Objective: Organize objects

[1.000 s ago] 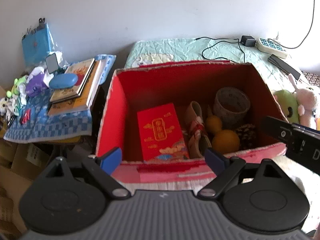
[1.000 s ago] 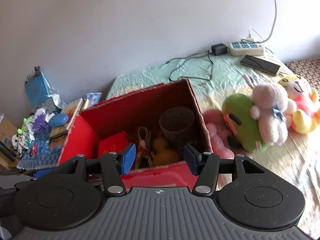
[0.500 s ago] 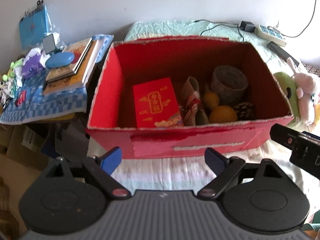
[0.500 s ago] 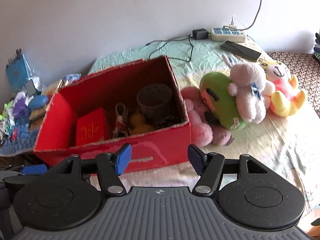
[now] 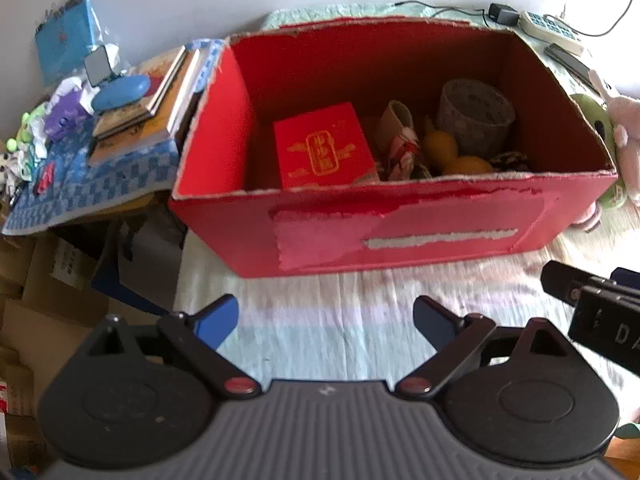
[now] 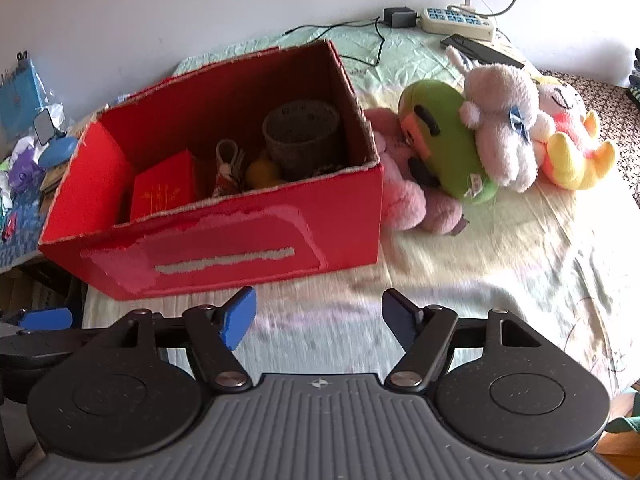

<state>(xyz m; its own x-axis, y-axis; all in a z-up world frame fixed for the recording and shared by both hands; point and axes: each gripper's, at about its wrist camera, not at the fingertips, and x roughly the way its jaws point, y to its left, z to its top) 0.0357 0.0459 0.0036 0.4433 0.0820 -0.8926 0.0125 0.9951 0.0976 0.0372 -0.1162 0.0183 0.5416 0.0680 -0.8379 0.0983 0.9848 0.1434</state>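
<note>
Both tools — left tool, right tool — are drawing back from the red box, hanging wide, gripping nothing, over the bed.

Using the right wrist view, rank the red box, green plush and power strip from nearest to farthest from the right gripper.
From the right gripper:
1. Red box, just ahead, slightly left.
2. Green plush, farther back, to the right.
3. Power strip, farthest, by the wall.

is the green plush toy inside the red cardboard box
No, the green plush toy lies on the bedsheet outside the red cardboard box, against its right end wall among the other plush toys.
</note>
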